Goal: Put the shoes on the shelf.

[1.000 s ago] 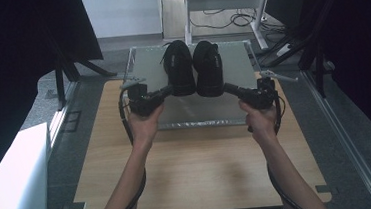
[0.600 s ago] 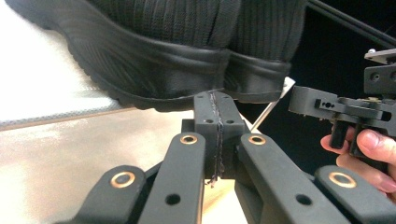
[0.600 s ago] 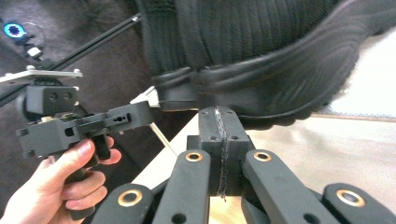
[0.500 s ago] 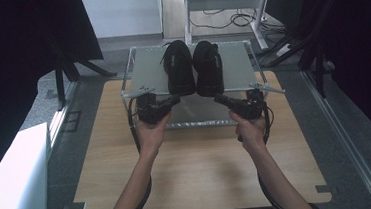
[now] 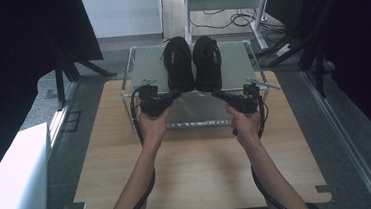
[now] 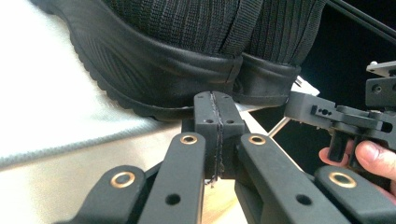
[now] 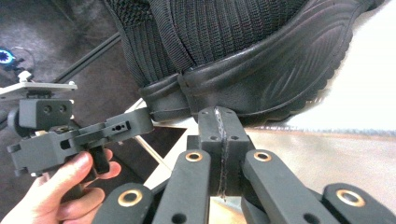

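Both the left gripper (image 6: 215, 135) and right gripper (image 7: 220, 140) were found pressed closed and empty at the heels of two black knit shoes (image 5: 193, 64), judged light, soft-uppered and probably best gripped at the stiffer rubber heel.

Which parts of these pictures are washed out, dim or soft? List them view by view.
High view: the dark curtains at both sides go nearly black; the shoes show little detail. Left gripper view: the shelf surface beside the shoe sole is blown out white, and the left tongs are sharp. Right gripper view: the shelf at right glares white; the right tongs are sharp.
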A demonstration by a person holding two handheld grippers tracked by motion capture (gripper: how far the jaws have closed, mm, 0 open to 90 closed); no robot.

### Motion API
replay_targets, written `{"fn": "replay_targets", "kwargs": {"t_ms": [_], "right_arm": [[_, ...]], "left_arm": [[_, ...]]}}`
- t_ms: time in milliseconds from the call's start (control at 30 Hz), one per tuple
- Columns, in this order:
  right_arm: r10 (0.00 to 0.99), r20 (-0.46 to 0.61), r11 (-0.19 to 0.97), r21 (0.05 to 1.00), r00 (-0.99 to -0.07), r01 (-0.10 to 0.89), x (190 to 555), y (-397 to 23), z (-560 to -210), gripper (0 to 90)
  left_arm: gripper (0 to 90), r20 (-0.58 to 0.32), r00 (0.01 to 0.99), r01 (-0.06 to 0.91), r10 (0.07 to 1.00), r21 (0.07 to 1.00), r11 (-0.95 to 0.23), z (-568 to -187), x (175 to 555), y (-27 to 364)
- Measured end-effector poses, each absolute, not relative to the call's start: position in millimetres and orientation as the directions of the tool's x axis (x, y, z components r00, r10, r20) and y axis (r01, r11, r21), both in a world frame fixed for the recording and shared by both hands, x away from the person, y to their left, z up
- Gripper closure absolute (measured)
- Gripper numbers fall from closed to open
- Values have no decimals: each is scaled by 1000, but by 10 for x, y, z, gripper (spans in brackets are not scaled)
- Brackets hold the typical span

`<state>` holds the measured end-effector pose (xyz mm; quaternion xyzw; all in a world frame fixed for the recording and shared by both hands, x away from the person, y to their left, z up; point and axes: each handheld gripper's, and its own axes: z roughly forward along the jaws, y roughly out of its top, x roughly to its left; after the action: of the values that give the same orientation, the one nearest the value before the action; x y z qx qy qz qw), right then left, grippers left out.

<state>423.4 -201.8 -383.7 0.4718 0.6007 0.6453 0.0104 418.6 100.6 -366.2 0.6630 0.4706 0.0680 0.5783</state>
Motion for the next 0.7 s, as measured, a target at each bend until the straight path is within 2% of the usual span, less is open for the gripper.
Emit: {"fn": "replay_targets", "kwargs": {"t_ms": [300,633,700], "right_arm": [[594,624,-306,759,-508,574,4381,-2017,-3874,900],[579,640,-311,746,-505,588,4386,-2036,-3889,900],[567,646,-309,742,-511,595,4364,-2074,-3916,900]], "left_arm": [[898,-459,519,569,721,815,109,-3658,4305,939],[895,-442,538,560,718,824,88,-3662,4287,883],[853,-448,551,556,704,826,90,-3702,4239,897]]}}
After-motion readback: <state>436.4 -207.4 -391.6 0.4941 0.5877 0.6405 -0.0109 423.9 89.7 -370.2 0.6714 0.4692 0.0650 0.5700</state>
